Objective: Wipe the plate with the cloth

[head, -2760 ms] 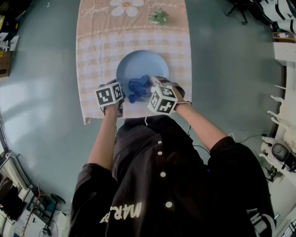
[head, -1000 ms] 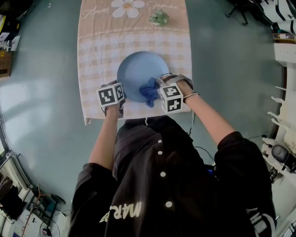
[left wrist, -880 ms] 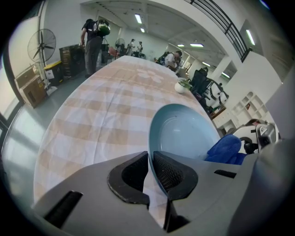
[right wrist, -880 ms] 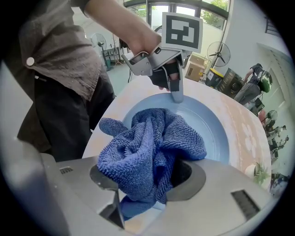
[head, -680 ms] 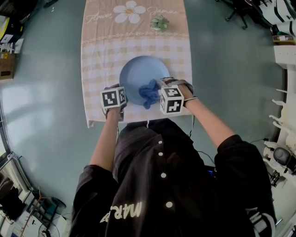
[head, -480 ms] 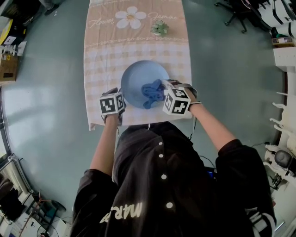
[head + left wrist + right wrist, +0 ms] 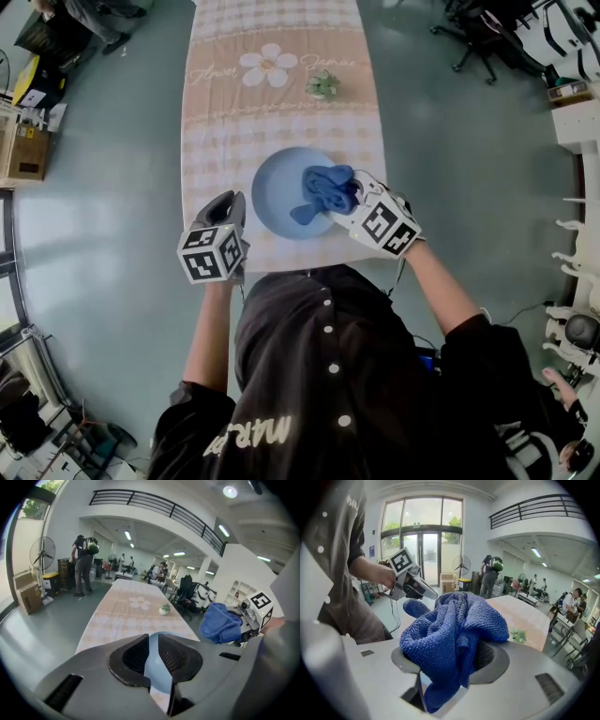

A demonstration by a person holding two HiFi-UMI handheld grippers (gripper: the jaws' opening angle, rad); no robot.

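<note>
cloth (image 7: pixel 328 190) now up off the plate (image 7: pixel 275 195) — raised in right gripper (image 7: pixel 352 202)

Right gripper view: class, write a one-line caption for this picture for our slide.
The right claw clamps a bunched blue cloth, with the long table beyond.

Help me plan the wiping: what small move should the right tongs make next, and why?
Probably lower the right tongs toward the blue plate: they are shut on the bunched blue cloth, which seems to hang clear of it.
</note>
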